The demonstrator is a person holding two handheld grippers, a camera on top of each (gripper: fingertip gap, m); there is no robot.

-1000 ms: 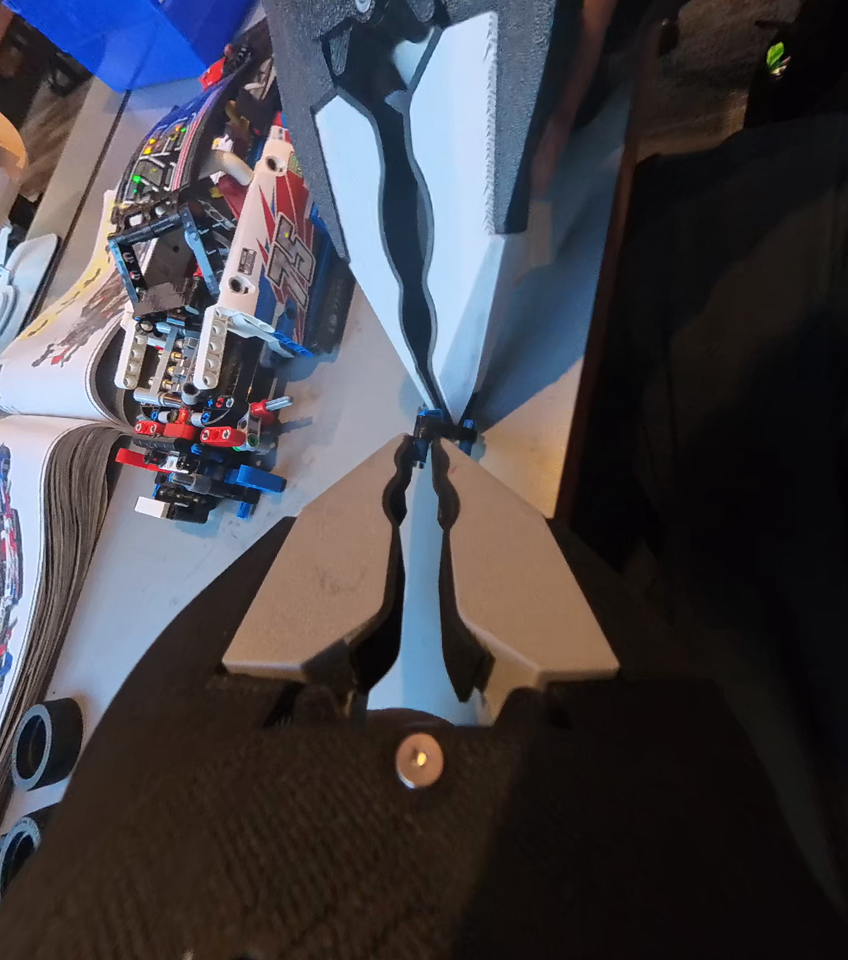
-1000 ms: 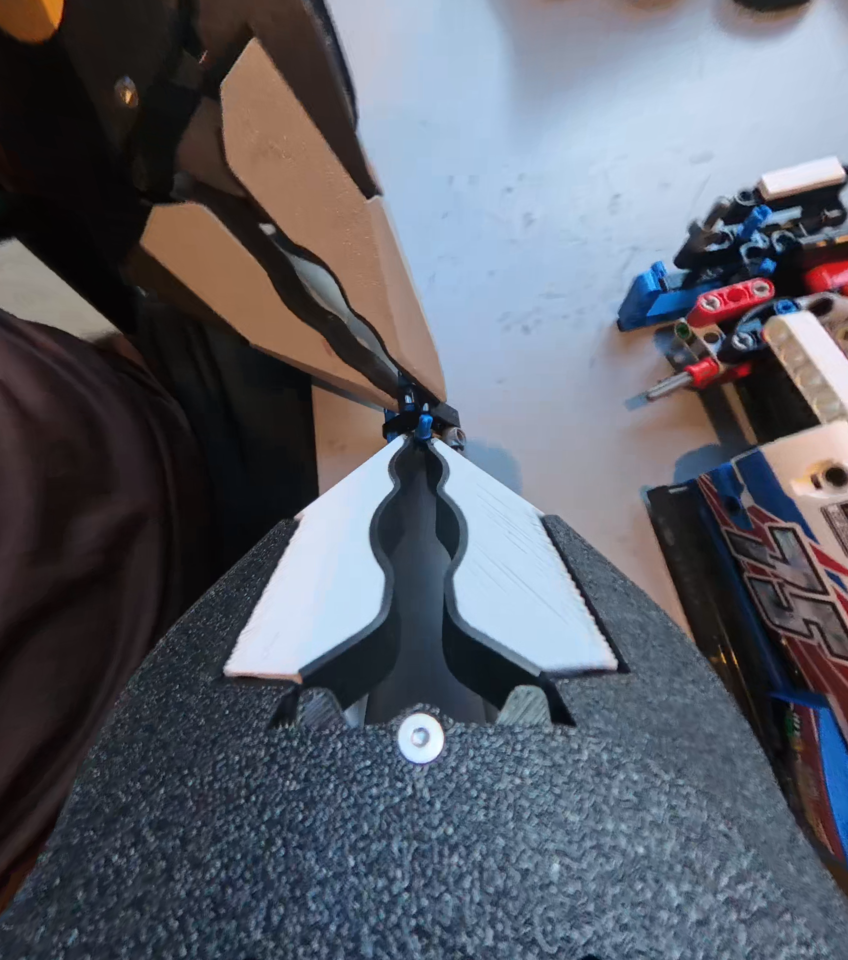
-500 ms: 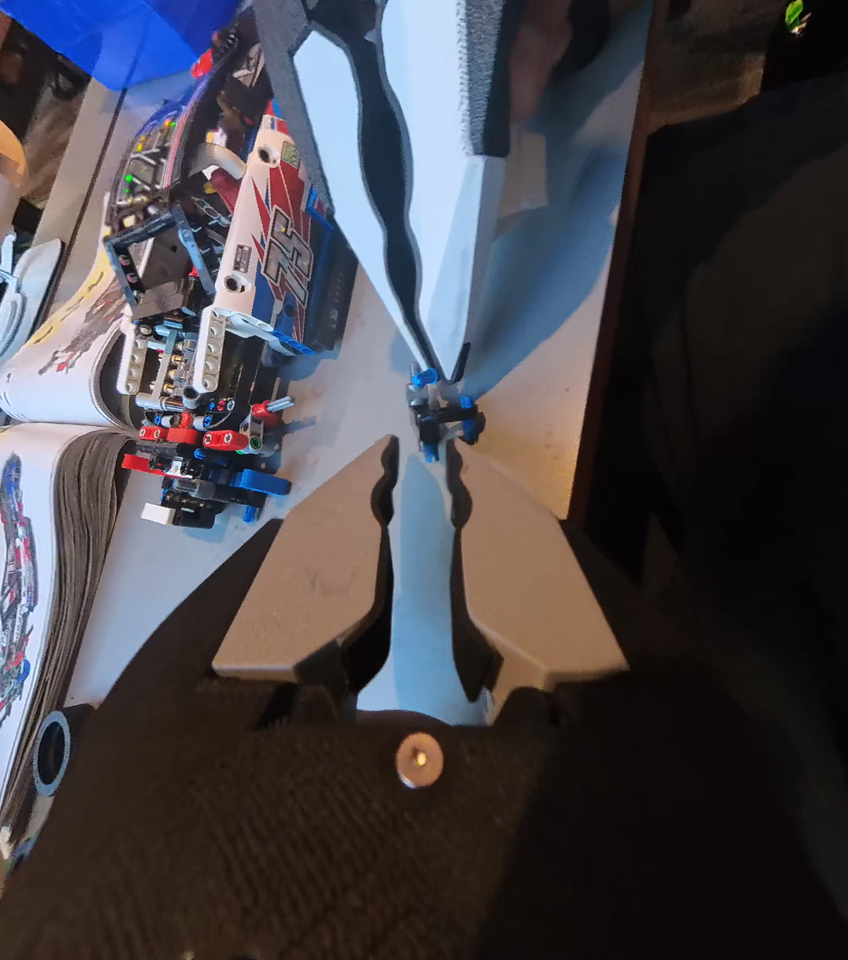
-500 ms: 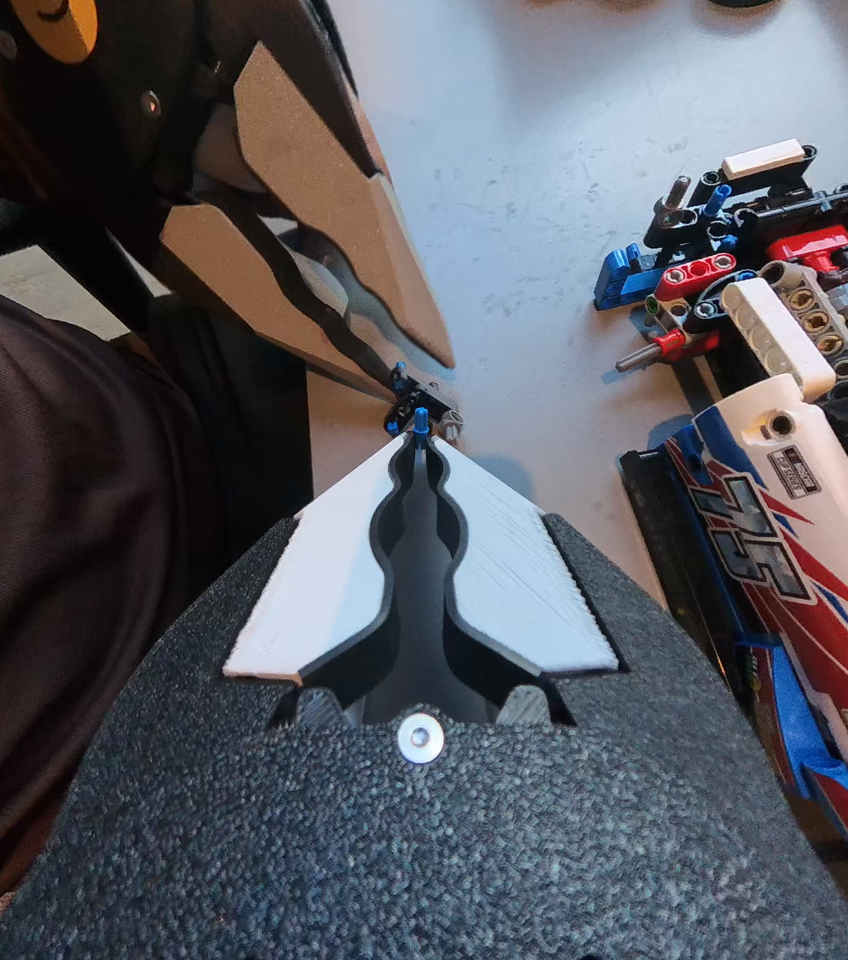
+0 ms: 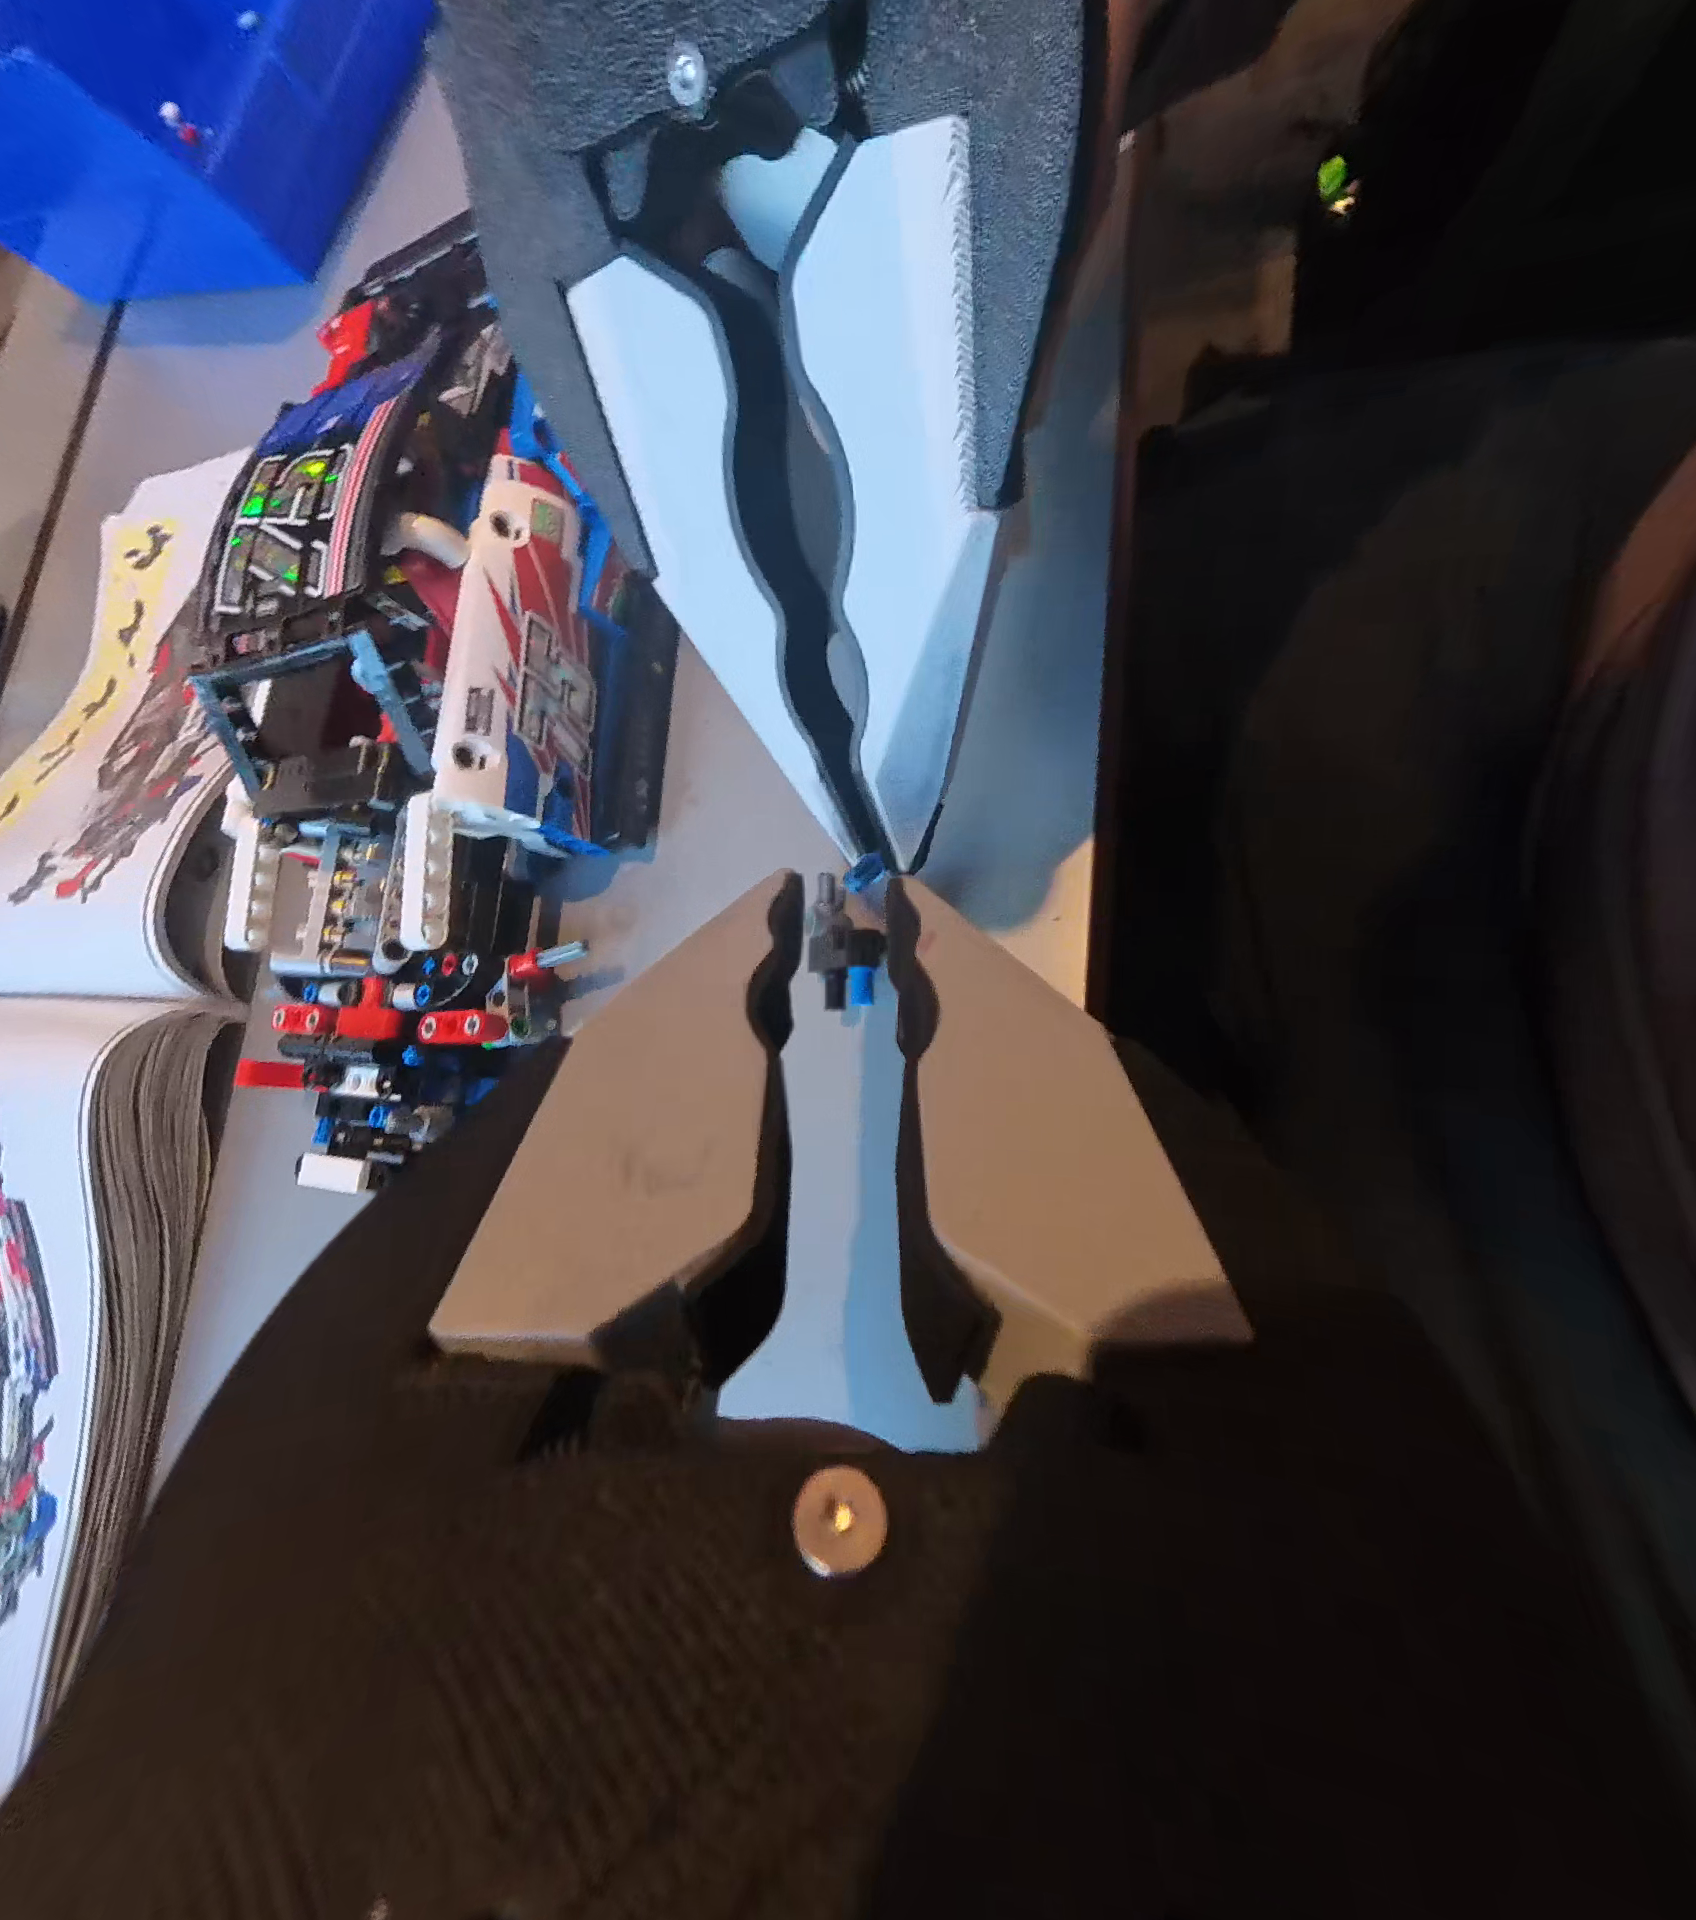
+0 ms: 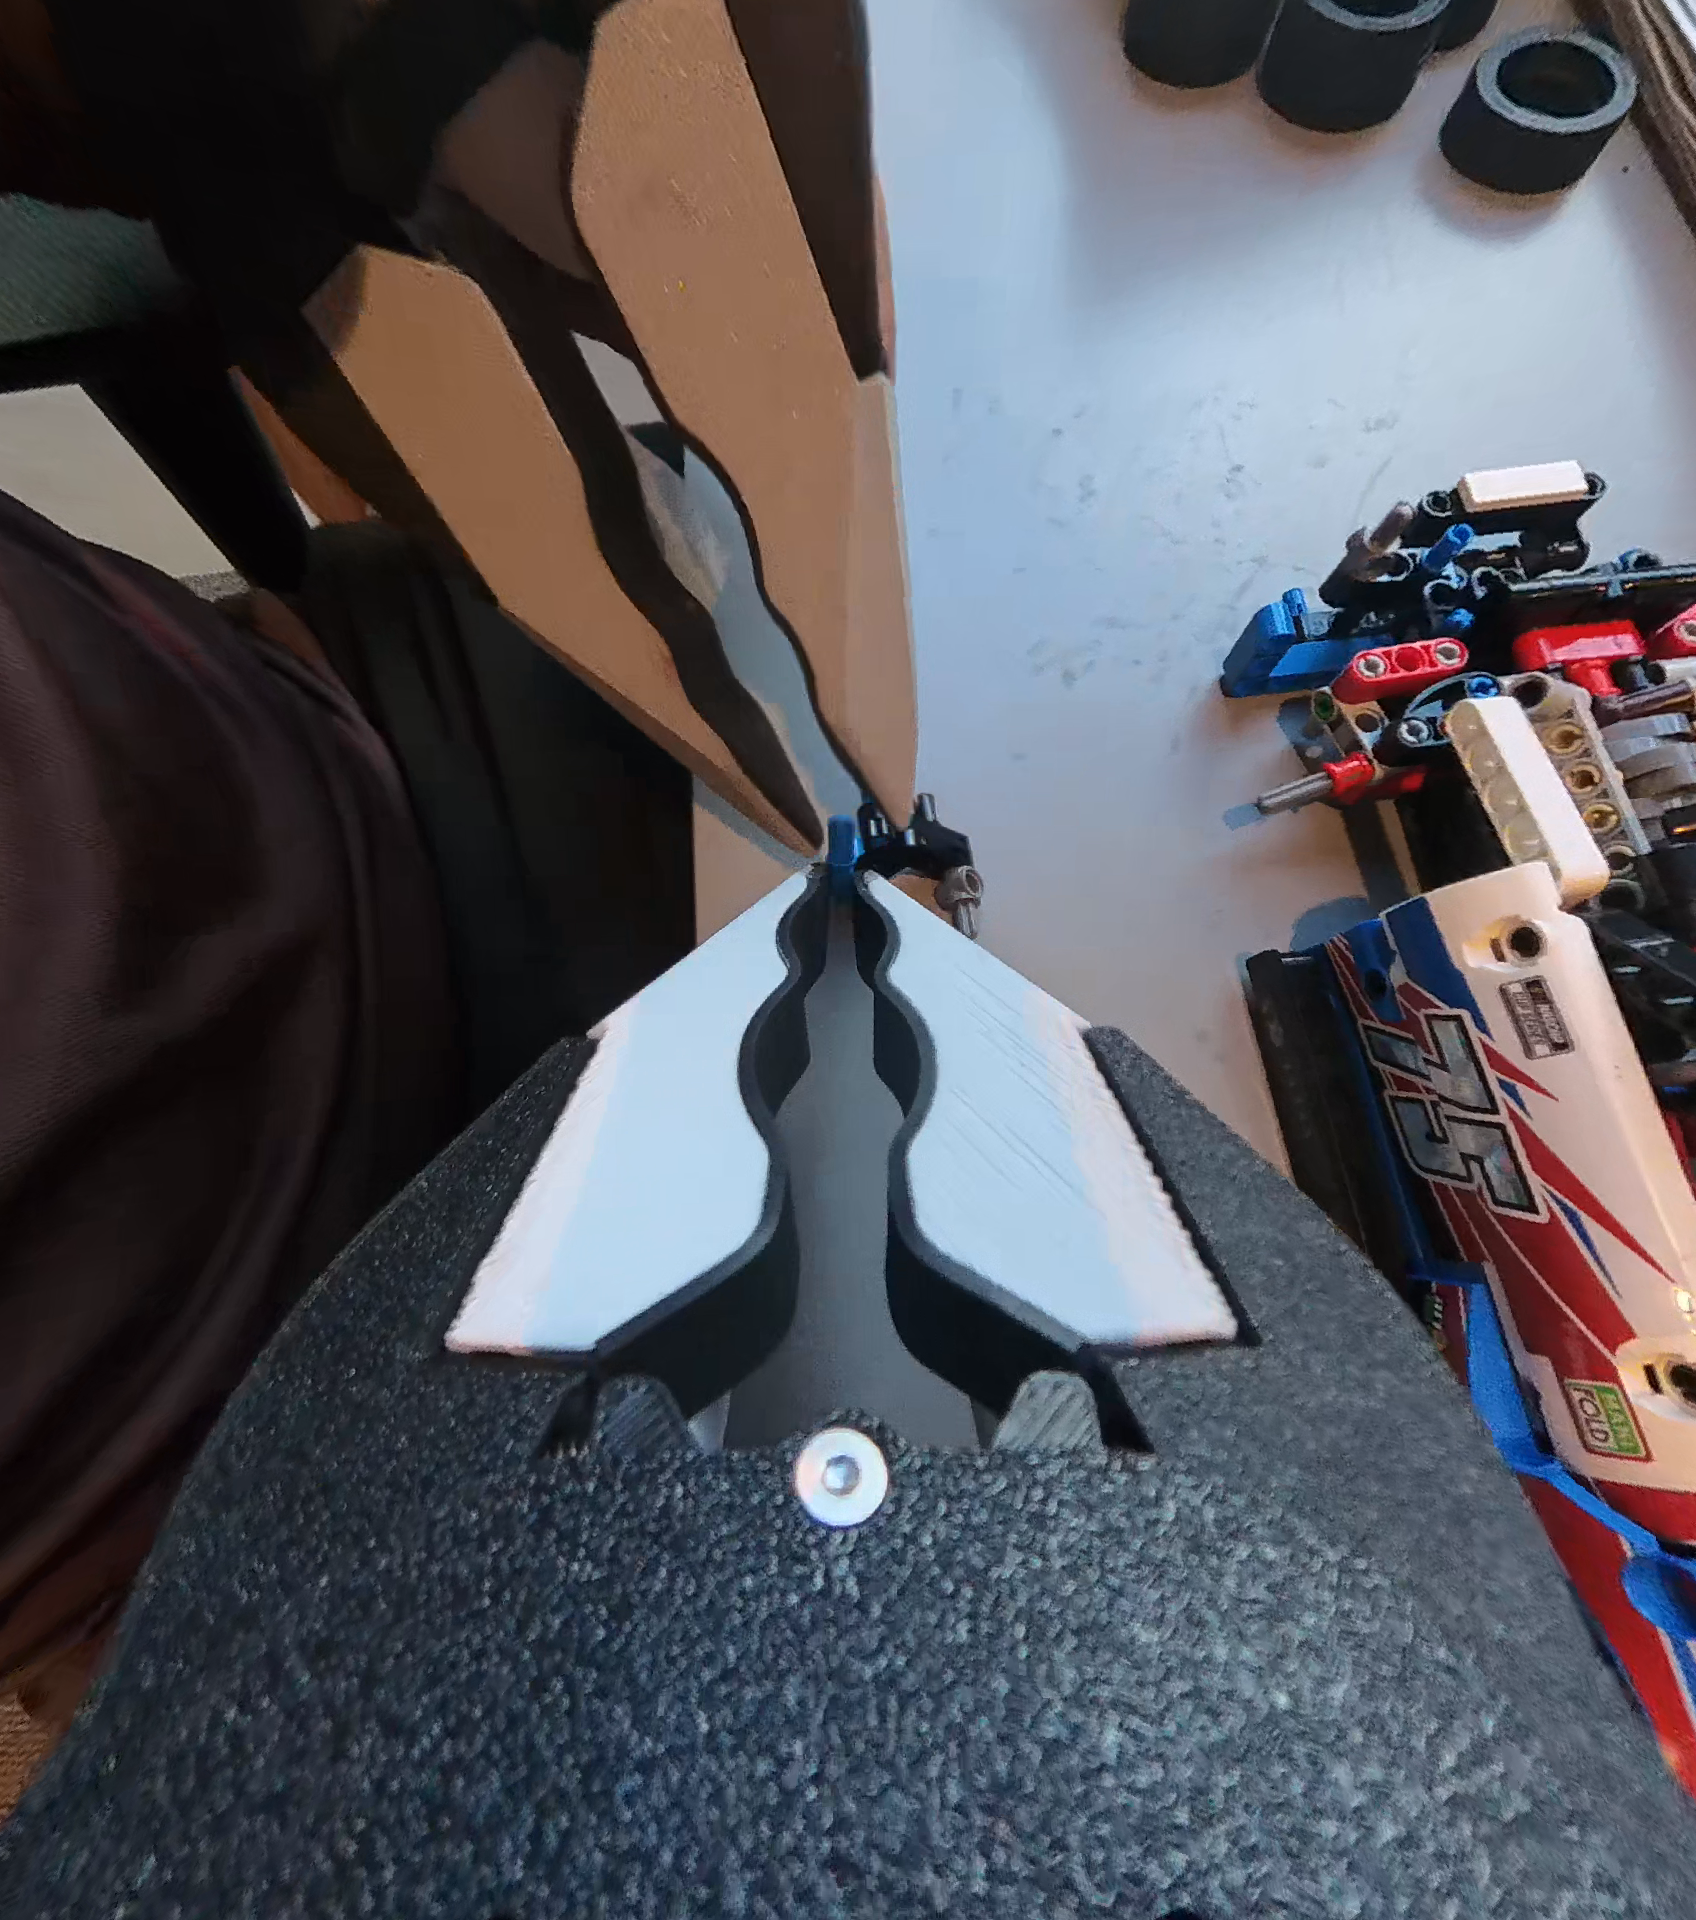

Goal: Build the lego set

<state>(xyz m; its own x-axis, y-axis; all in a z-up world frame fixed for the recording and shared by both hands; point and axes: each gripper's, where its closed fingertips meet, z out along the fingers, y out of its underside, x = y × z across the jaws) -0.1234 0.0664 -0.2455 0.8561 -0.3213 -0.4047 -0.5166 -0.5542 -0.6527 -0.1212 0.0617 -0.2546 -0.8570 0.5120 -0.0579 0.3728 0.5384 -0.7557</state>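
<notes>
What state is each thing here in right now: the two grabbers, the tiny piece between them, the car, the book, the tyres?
Right gripper: shut on the small black-and-blue piece's blue pin.
Left gripper: open, jaws either side of the piece.
Small black-and-blue piece: held above the table.
Lego car: partly built, no wheels.
Instruction book: lying open.
Black tyres: loose on the table.

Small black connector piece [image 5: 839,951] with blue pins and grey axle stub, held above white table edge by blue pin [image 6: 842,847], tilted. Part-built race car [image 5: 470,717], white, red and blue panels, lies on table, exposed engine end [image 6: 1550,727] toward table edge. Three black tyres [image 6: 1540,104] apart beyond car.
</notes>
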